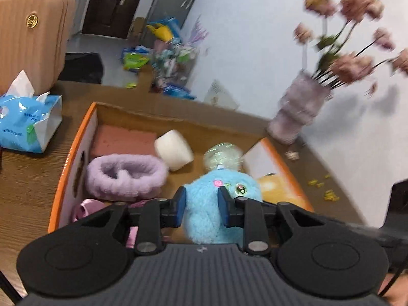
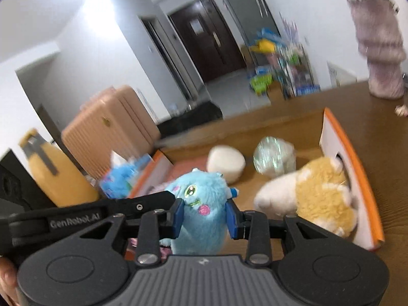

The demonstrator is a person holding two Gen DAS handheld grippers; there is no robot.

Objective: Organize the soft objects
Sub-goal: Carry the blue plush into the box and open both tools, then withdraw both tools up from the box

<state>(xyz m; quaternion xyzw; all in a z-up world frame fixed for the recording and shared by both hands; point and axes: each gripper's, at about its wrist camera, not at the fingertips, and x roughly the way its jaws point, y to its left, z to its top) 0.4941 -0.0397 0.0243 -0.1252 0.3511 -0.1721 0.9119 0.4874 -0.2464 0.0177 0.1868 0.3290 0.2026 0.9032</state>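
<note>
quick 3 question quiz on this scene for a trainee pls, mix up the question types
1. True or false: both grippers are clamped on the blue plush.
2. Which item lies in the box? A) tissue pack B) purple headband C) vase
3. Fill in: the yellow plush lies against the box's ___-edged wall.

Key
1. True. The left gripper and right gripper each have blue pads pressed into its sides.
2. B. The purple headband lies in the box; the tissue pack and vase stand outside on the table.
3. Orange.
</note>
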